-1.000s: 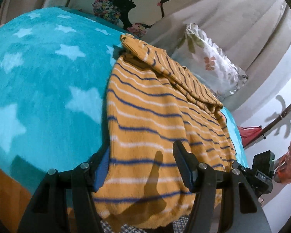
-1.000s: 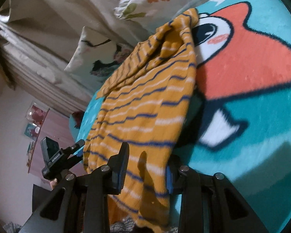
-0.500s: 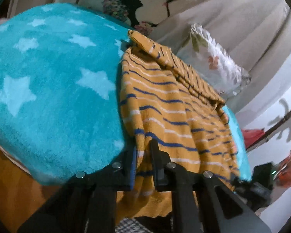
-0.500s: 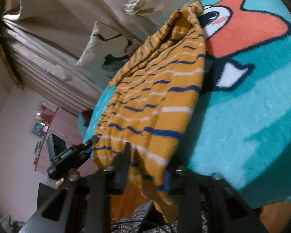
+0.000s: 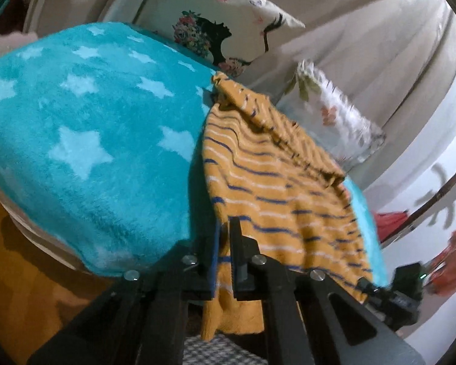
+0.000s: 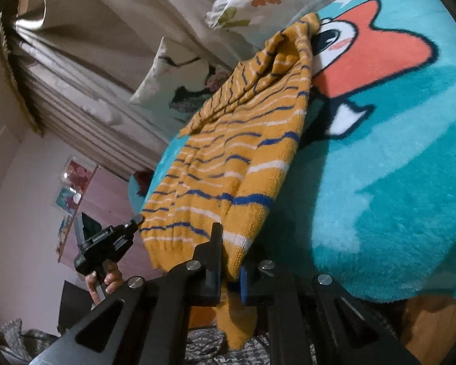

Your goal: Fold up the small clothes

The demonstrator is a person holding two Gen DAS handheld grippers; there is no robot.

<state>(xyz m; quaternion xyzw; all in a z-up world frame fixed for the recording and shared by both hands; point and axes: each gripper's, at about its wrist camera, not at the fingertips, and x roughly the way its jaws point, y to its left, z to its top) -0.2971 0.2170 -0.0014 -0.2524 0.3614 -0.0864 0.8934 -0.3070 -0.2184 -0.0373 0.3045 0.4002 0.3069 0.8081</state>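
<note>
No lettering can be read.

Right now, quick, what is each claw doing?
Left claw: closed on the striped sweater, pinching its hem.
Right claw: closed on the same sweater, gripping its other bottom corner.

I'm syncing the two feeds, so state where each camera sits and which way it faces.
Left wrist: rides the left gripper, looking forward across the star blanket toward pillows; its fingers pinch the striped sweater.
Right wrist: rides the right gripper, facing the cartoon blanket and curtains; a hand holding the left gripper shows.
Shared: sweater, both hem corners clamped.
</note>
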